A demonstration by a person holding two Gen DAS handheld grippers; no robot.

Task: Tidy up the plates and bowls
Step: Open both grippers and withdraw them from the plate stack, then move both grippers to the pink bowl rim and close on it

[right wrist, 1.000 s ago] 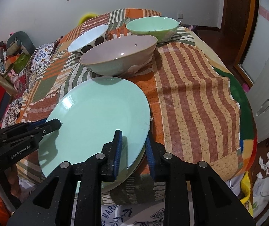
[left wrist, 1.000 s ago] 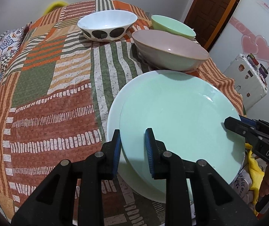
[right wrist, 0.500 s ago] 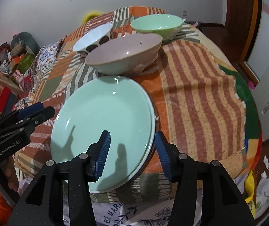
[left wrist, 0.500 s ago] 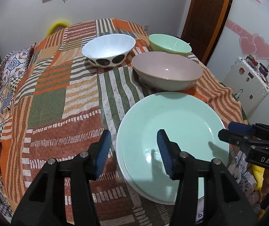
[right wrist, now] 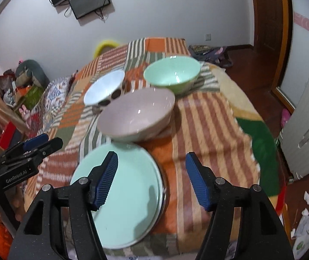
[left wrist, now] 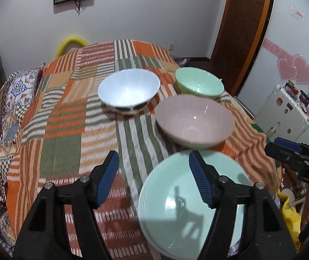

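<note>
A mint green plate (left wrist: 176,203) lies stacked on another plate at the near edge of the patchwork-covered table; it also shows in the right wrist view (right wrist: 128,190). Behind it stand a large beige bowl (left wrist: 194,121) (right wrist: 136,113), a white bowl with dark spots (left wrist: 128,91) (right wrist: 103,88) and a green bowl (left wrist: 199,83) (right wrist: 171,73). My left gripper (left wrist: 153,178) is open and empty above the plate's left edge. My right gripper (right wrist: 152,178) is open and empty above the plate's right edge. Each gripper shows in the other's view.
The striped cloth (left wrist: 67,130) covers the table, bare on its left half. A white suitcase (left wrist: 284,112) stands on the floor to the right, by a wooden door (left wrist: 241,21). Clutter lies on the floor at the left (right wrist: 20,86).
Both grippers have let go of the green plate, opened wide and lifted up and back. The plate now rests on the plate beneath it.
</note>
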